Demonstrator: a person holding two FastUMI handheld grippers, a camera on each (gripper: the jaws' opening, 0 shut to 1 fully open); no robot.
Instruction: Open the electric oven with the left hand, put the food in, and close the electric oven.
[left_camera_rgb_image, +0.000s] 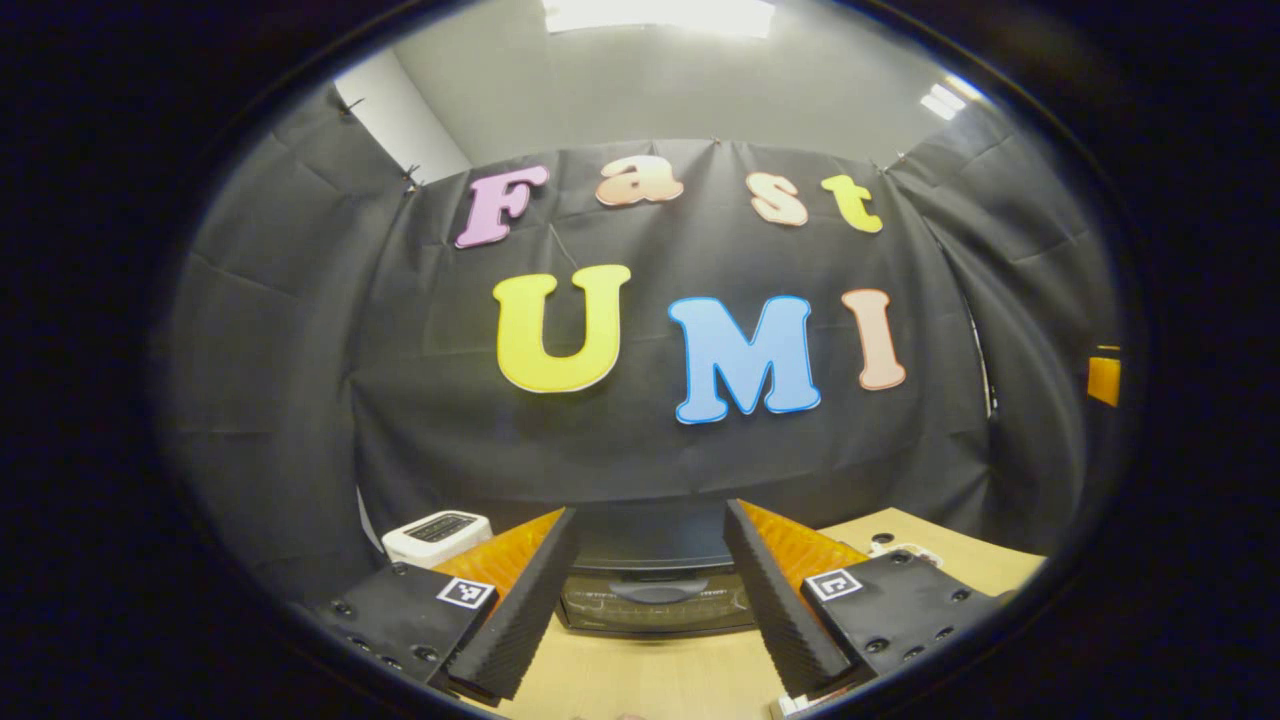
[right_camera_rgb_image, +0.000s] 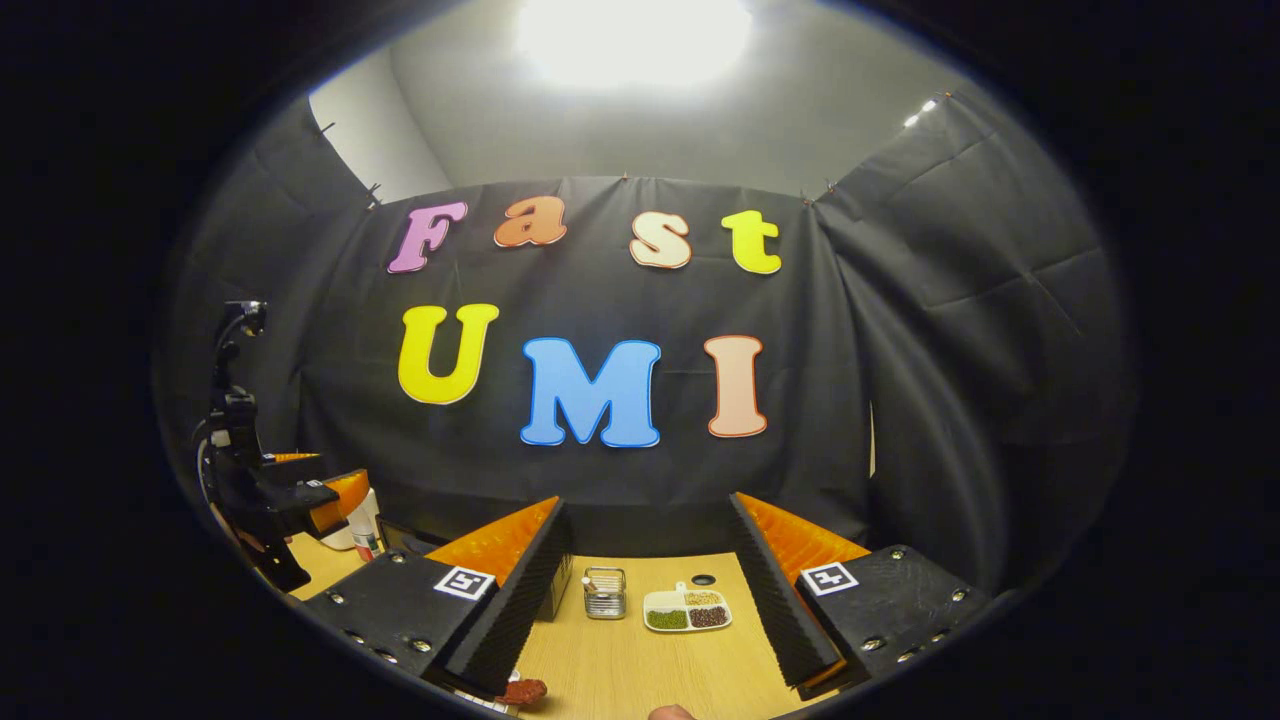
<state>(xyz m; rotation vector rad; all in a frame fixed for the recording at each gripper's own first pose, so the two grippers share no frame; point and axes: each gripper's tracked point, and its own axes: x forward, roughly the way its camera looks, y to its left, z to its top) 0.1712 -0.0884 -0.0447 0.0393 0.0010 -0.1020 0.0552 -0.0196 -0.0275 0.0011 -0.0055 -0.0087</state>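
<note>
Left gripper (left_camera_rgb_image: 650, 590): level, held above the wooden tabletop (left_camera_rgb_image: 650, 675), aimed straight at the back wall. Jaws wide, nothing between the pads. Dead ahead, framed in the gap between the fingers (left_camera_rgb_image: 530, 600), sits the electric oven (left_camera_rgb_image: 655, 590): dark body, door closed, horizontal handle (left_camera_rgb_image: 657, 590) facing the jaws, clear of both fingertips. Past the left finger, a white toaster-like appliance (left_camera_rgb_image: 437, 535) stands on the table just beside the oven. Past the right finger, small white items (left_camera_rgb_image: 900, 550) lie on the tabletop, too small to identify.

Right gripper (right_camera_rgb_image: 645, 590): also level, above the same table (right_camera_rgb_image: 640, 670), pointed at the back wall. Jaws wide, empty. Ahead in the gap: a small wire basket (right_camera_rgb_image: 604, 592) with something pale inside, contents unclear, and just right of it a white divided tray (right_camera_rgb_image: 686, 610) holding green, brown and tan grains, each in its own section. A small dark hole (right_camera_rgb_image: 703, 580) sits in the table behind the tray. Near the left fingertip at the bottom edge, a reddish-brown piece of food (right_camera_rgb_image: 523, 690) lies on the table, not touching the pads. Beyond the left finger, a dark box edge (right_camera_rgb_image: 560, 590), probably the oven, mostly hidden. Far left, the other gripper (right_camera_rgb_image: 300, 500) is visible, orange and black, on its dark mount, held above the table.
</note>
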